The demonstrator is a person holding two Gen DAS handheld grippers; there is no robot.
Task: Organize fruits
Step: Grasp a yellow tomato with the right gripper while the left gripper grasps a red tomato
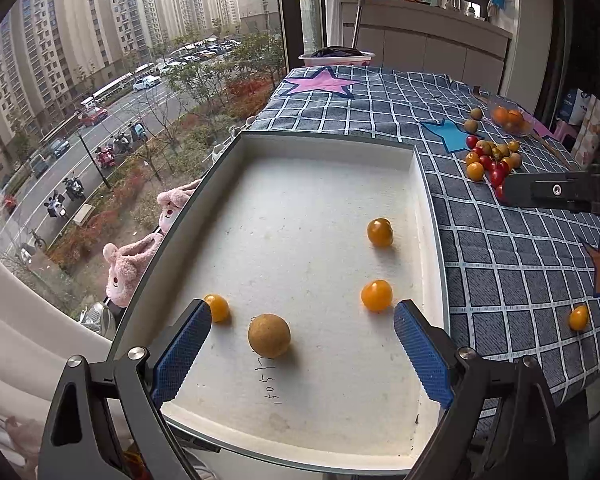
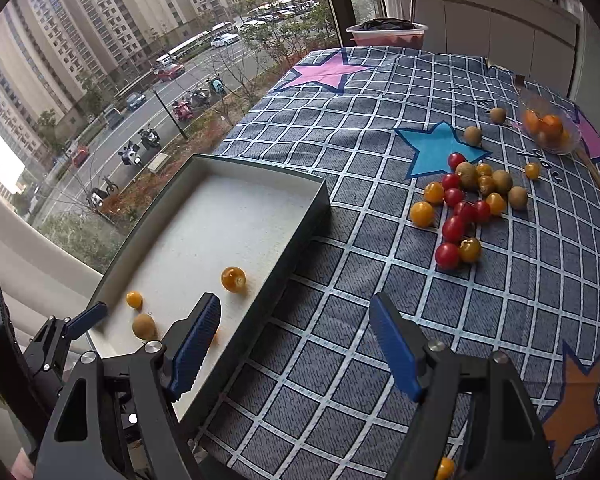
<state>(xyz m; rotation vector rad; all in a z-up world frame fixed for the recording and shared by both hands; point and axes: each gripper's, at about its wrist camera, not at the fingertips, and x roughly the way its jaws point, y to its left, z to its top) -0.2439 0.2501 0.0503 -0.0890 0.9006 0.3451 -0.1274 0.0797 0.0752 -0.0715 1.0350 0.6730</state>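
Note:
A white-lined shallow box (image 1: 416, 168) (image 2: 312, 208) lies on the checked cloth by the window. In it are three yellow cherry tomatoes (image 1: 377, 295) and a brown longan (image 1: 269, 335). My left gripper (image 1: 302, 322) is open and empty, low over the box with the longan between its fingers. My right gripper (image 2: 294, 322) is open and empty over the cloth beside the box. A heap of red and yellow tomatoes and longans (image 2: 466, 200) (image 1: 490, 158) lies farther right. One yellow tomato (image 1: 578, 317) (image 2: 444, 468) lies loose near the right gripper.
A clear bowl of orange fruit (image 2: 550, 126) (image 1: 510, 118) stands at the far right. A pink basin (image 2: 386, 34) sits behind the table's far end. A large window runs along the left. The table's near edge (image 2: 220, 452) is close below the right gripper.

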